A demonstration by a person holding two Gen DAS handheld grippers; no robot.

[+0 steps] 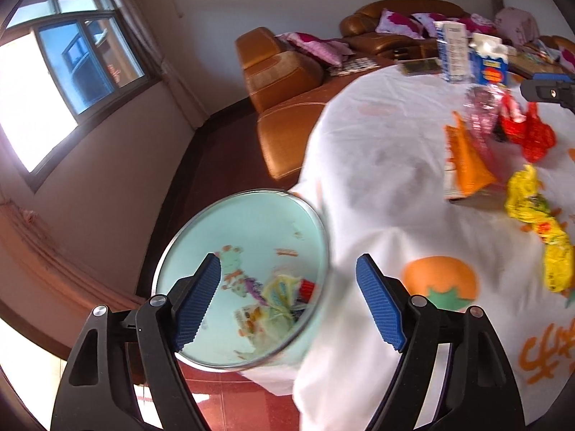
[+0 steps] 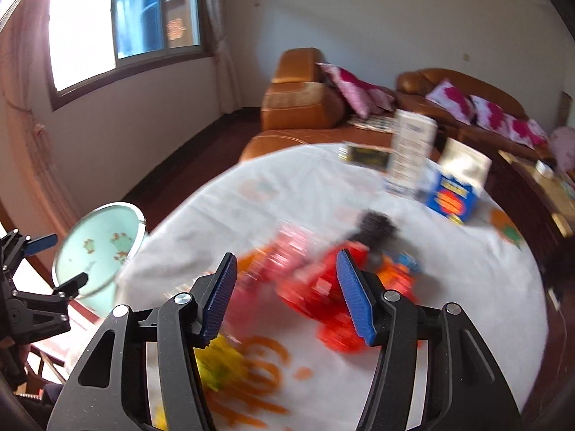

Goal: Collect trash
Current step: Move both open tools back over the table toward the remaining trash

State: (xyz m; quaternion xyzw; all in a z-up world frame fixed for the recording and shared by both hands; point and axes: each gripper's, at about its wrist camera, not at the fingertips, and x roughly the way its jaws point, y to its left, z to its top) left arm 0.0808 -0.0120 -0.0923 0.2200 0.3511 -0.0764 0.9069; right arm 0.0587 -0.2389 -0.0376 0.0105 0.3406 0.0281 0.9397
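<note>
One pale green bin (image 1: 251, 222) holds crumpled scraps beside the counter (image 1: 377, 136). On the cloth lie one yellow wrapper (image 1: 539, 222), one orange packet (image 1: 467, 158), one red wrapper (image 1: 532, 133) and two upright cartons (image 1: 452, 50).

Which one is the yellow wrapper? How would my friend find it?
Start at the round table with the white cloth. Near its edge, past the orange wrapper and red wrapper, lies the yellow wrapper. It is the only yellow one, long and crumpled.

Daylight floods in from the window (image 1: 54, 82), blown out white at its lower pane. Fisheye edges curve; wrappers (image 2: 323, 287) on the worktop (image 2: 467, 269) smear with motion blur.
</note>
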